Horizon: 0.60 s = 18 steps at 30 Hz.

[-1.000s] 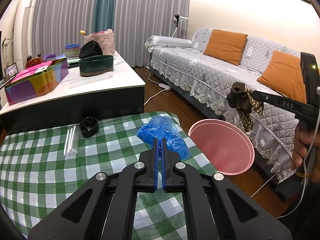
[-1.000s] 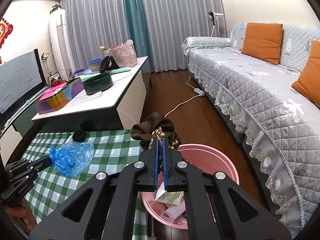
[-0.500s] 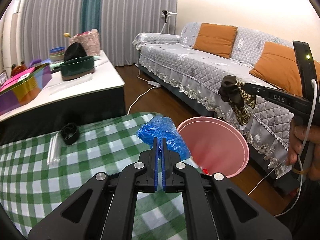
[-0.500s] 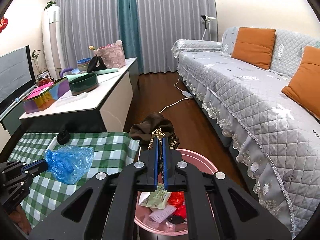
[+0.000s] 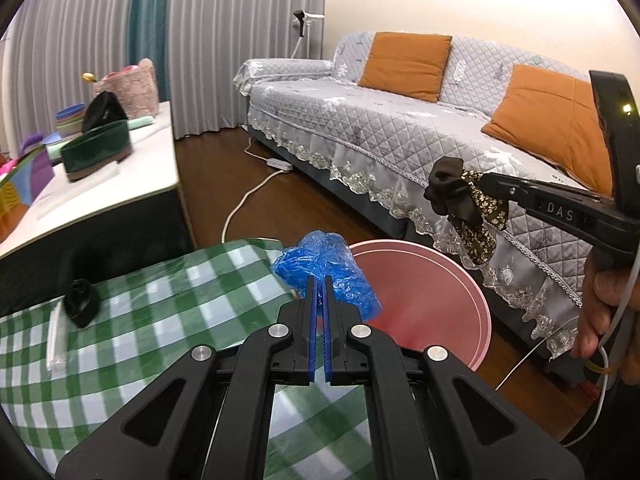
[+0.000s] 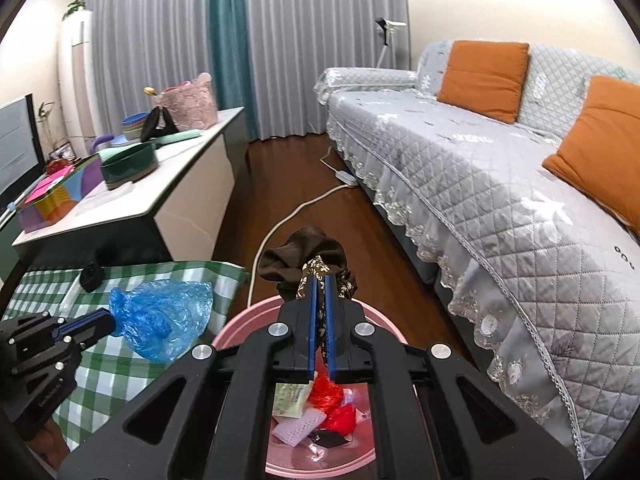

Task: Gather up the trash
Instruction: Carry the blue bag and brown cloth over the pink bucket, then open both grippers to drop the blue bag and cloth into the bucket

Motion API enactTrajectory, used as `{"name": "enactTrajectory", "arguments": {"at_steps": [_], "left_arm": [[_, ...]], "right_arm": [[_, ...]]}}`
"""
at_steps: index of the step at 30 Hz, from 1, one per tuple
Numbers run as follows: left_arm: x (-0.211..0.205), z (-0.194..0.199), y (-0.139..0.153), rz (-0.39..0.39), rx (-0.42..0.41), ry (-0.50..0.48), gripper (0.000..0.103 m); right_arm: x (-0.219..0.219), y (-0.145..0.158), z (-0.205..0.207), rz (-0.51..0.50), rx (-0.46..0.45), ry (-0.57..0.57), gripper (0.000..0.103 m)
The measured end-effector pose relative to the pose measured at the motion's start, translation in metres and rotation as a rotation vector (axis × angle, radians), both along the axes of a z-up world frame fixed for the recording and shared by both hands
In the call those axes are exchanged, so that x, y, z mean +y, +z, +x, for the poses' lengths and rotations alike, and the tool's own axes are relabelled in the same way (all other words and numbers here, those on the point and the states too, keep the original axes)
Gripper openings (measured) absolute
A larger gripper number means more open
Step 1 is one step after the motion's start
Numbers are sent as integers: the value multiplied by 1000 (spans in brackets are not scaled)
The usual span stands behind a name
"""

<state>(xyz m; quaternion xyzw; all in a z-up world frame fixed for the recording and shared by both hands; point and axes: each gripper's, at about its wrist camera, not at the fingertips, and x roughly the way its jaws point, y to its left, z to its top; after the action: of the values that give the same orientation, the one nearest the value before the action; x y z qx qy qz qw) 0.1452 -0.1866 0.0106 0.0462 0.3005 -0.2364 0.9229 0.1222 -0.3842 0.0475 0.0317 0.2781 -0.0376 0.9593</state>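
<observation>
My left gripper is shut on a crumpled blue plastic bag and holds it over the table's right edge, beside the pink bin. In the right wrist view the left gripper holds the blue plastic bag just left of the pink bin. My right gripper is shut on a brown patterned cloth scrunchie above the bin; it also shows in the left wrist view. Paper and red wrappers lie inside the bin.
The green checked table carries a black ring-shaped object and clear straws. A grey sofa with orange cushions stands right. A white counter with bowls and a box stands left. A white cable lies on the wood floor.
My left gripper has carried the blue bag right, to the table edge by the bin. My right gripper has moved the scrunchie over the bin, whose contents show more.
</observation>
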Motion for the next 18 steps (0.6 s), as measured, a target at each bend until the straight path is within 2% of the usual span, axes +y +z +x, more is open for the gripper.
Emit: {"name": "enactTrajectory", "arguments": {"at_steps": [8, 12, 13, 14, 15, 18], "left_arm": [[-27, 14, -13, 12, 21, -41, 2], [-36, 18, -18, 9, 49, -82, 5], [-36, 19, -20, 13, 57, -84, 14], [-35, 18, -21, 14, 58, -80, 23], [-32, 16, -22, 10, 57, -72, 25], [-22, 12, -22, 4, 64, -58, 25]], "right_arm": [[-10, -8, 5, 2, 25, -21, 4], [-15, -9, 6, -3, 25, -54, 11], [-17, -8, 5, 3, 22, -63, 18], [-19, -8, 5, 9, 18, -70, 31], [-20, -8, 4, 11, 14, -80, 43], [-18, -7, 3, 2, 6, -89, 55]]}}
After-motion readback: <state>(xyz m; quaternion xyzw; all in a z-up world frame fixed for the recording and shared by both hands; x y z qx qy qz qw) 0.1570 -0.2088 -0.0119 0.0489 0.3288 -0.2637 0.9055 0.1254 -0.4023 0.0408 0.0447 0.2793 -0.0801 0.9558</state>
